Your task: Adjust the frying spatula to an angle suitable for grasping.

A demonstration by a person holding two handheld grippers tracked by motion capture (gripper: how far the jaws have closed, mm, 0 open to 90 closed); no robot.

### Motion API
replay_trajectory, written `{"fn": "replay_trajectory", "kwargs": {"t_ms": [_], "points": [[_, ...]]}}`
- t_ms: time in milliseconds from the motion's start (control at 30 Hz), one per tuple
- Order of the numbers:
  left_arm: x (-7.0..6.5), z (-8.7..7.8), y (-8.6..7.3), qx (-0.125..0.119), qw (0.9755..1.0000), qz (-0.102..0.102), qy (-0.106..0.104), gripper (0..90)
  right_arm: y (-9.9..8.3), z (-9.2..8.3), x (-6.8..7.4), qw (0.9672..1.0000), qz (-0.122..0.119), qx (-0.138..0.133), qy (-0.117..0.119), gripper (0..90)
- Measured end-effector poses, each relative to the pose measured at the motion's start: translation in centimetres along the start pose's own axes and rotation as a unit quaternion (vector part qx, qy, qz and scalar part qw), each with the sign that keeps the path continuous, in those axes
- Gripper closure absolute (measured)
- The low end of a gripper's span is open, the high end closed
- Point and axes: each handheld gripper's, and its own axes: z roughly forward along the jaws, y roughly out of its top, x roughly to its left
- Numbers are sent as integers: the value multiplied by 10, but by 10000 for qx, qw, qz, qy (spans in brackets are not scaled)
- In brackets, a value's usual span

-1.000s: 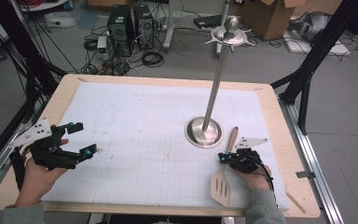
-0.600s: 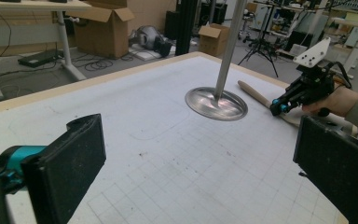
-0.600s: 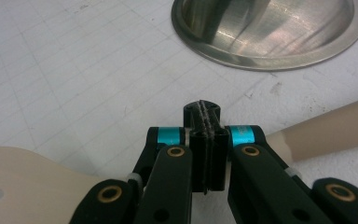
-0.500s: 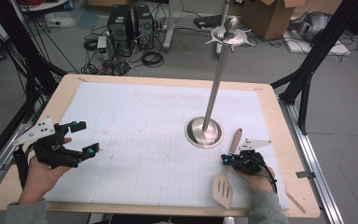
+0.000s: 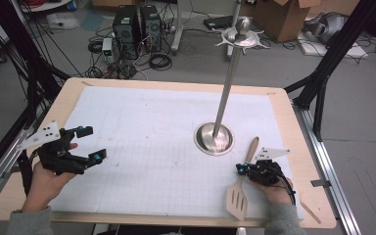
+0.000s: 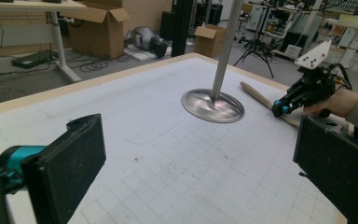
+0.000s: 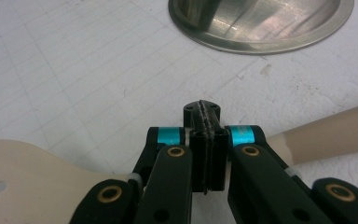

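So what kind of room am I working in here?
Most likely a lab or workshop, not a kitchen. Computer towers and tangled cables sit on the bare floor behind the table, cardboard boxes stand nearby, and black frame struts rise beside it.

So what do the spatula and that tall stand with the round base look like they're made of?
The spatula looks like pale, unvarnished wood: matte light tan, with a slotted blade. The stand looks like metal, probably brushed steel: its round base is silvery and shows soft reflections, and the pole has the same grey sheen. Neither can be confirmed by look alone.
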Motion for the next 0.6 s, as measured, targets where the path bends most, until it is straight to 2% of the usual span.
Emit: {"fn": "replay_trajectory", "kwargs": {"t_ms": [600], "points": [[1,6,1,-6,10000,7,-74,27,-13,-17,-4,9999,135,-12,-64,900]]}}
